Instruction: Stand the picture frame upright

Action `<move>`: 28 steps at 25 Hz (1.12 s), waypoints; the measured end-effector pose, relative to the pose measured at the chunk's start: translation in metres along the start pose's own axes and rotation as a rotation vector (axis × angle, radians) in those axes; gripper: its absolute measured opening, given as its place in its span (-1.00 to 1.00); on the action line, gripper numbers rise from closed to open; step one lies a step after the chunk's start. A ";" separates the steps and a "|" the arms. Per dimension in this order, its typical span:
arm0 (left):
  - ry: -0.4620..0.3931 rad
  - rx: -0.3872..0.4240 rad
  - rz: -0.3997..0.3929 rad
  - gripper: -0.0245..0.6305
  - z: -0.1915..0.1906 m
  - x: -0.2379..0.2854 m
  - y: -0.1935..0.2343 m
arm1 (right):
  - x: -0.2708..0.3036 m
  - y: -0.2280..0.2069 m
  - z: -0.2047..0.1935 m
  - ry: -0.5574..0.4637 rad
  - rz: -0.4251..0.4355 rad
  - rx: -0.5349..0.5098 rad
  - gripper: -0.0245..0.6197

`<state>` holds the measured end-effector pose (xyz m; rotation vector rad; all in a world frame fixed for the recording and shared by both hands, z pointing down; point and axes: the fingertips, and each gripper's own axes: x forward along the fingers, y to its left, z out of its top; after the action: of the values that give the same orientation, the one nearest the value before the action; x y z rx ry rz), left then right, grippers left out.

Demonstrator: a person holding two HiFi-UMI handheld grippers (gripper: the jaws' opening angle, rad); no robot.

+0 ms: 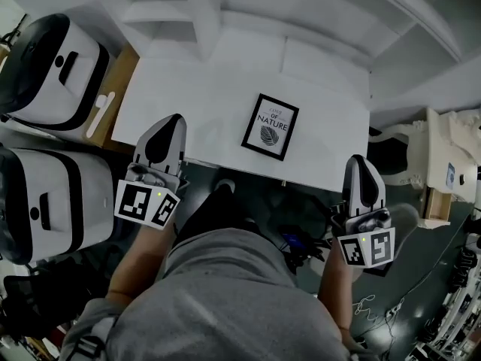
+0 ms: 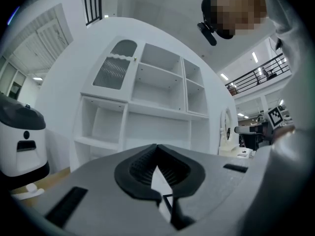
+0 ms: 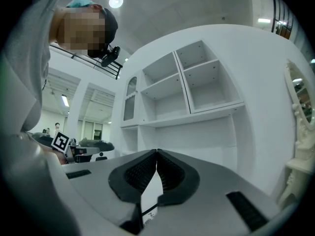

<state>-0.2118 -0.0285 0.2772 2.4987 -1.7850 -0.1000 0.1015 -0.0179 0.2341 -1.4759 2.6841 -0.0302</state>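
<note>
A black picture frame (image 1: 270, 126) with a leaf print lies flat on the white table (image 1: 195, 96), near its front edge. A corner of the frame (image 2: 168, 205) shows through the gap below the left jaws, and its printed edge (image 3: 149, 215) shows below the right jaws. My left gripper (image 1: 167, 132) is shut and empty at the table's front edge, left of the frame. My right gripper (image 1: 362, 173) is shut and empty, just off the table's front right corner, to the right of the frame. Both point level toward the white shelving.
A white shelf unit (image 2: 147, 97) stands behind the table. Two white machines (image 1: 52, 74) sit at the left on a wooden stand. An ornate white furniture piece (image 1: 443, 164) stands at the right. The person's grey-clad body (image 1: 240, 299) fills the foreground.
</note>
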 end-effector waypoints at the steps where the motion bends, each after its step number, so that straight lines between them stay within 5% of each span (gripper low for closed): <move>1: -0.002 0.001 -0.013 -0.91 0.001 0.008 0.005 | 0.007 -0.001 -0.001 0.003 -0.009 -0.001 -0.84; 15: 0.048 0.001 -0.114 -0.91 -0.008 0.085 0.055 | 0.075 -0.006 -0.012 -0.003 -0.088 0.037 -0.84; 28: 0.068 -0.022 -0.094 -0.91 -0.008 0.089 0.023 | 0.070 -0.036 -0.011 0.027 -0.058 0.049 -0.84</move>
<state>-0.2042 -0.1203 0.2867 2.5376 -1.6324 -0.0388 0.0930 -0.0967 0.2433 -1.5502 2.6407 -0.1189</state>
